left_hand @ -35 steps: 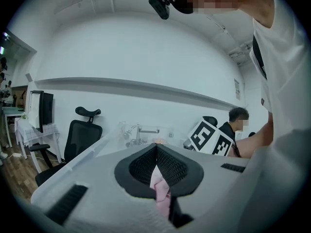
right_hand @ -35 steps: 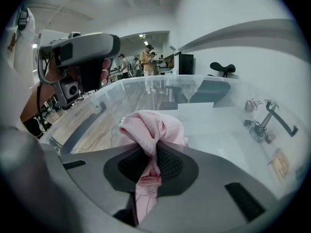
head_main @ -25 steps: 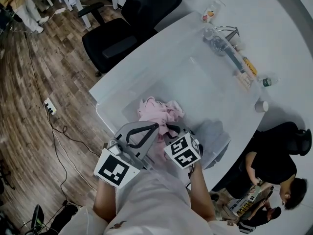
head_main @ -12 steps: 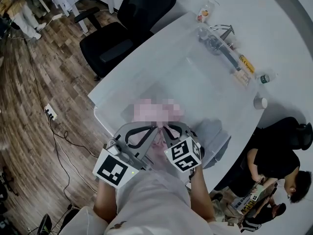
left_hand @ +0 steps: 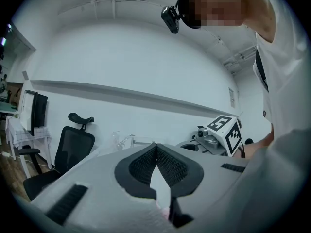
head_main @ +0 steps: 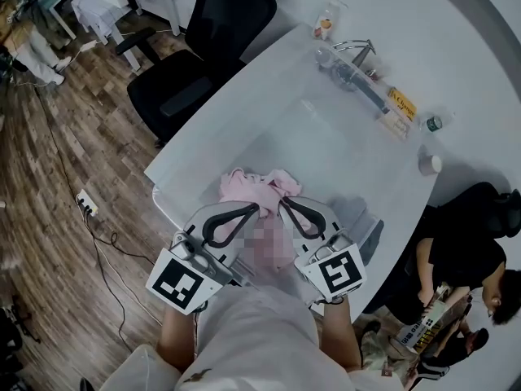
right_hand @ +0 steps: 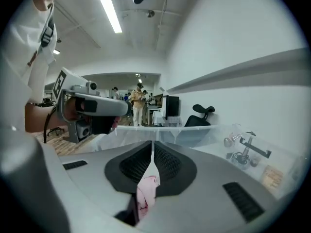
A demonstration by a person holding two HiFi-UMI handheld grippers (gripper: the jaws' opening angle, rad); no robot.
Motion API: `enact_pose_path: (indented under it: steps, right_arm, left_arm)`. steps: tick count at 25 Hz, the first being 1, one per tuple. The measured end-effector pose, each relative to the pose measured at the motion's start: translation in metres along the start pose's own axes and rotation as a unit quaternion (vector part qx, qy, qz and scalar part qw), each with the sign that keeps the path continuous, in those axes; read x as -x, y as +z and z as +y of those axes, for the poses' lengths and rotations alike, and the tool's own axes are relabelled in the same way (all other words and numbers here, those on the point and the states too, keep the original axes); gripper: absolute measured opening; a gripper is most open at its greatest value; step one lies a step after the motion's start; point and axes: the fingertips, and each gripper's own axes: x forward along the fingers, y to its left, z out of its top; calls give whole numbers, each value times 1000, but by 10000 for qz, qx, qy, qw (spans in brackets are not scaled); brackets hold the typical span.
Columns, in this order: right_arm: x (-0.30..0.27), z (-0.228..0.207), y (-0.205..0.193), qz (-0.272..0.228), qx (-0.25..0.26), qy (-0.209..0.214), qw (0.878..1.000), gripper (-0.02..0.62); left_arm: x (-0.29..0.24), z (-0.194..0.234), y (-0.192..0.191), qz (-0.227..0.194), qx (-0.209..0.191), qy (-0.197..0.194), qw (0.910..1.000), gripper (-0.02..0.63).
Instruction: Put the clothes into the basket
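Note:
A pink garment [head_main: 254,187] lies bunched in a clear plastic basket [head_main: 163,198] on the white table [head_main: 244,80]. In the head view both grippers meet over its near edge. My left gripper [head_main: 248,210] is shut, and a sliver of pink cloth [left_hand: 165,211] shows low between its jaws [left_hand: 156,147]. My right gripper [head_main: 285,204] is shut on a fold of the same pink cloth [right_hand: 147,191], which hangs from behind its closed tips [right_hand: 152,144]; its jaws have just tightened on the cloth. The left gripper's marker cube [right_hand: 60,89] shows beside it.
A grey cloth [head_main: 365,228] lies at the basket's right end. A black office chair [head_main: 203,47] stands beyond the table. A bottle [head_main: 326,19], a metal stand [head_main: 350,55] and a cup [head_main: 429,164] sit at the far right. A person [head_main: 456,259] sits at the right.
My right gripper has risen and tipped up toward level, and its marker cube has slid right and down in the head view. The left gripper has barely moved. The pink cloth is drawn up with them.

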Motion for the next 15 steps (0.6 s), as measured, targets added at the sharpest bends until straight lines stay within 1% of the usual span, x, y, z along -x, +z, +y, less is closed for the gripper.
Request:
enact_pose_path:
  steps: [4,9,15]
  right_arm:
    - [17,0,29,-492,-72,-4,9988,14]
    - [40,-1,59,-1166,-94,89,9931,6]
    - [62,-7,67,-1380,-202,-49,9902,6]
  left_arm:
    - [1,-4,11,-114,-73,-106,9999,6]
    - [-2,-11,20,-200,-189,-297,9992,6]
    - [-10,-24,32,-296,-262,-585,9975,6]
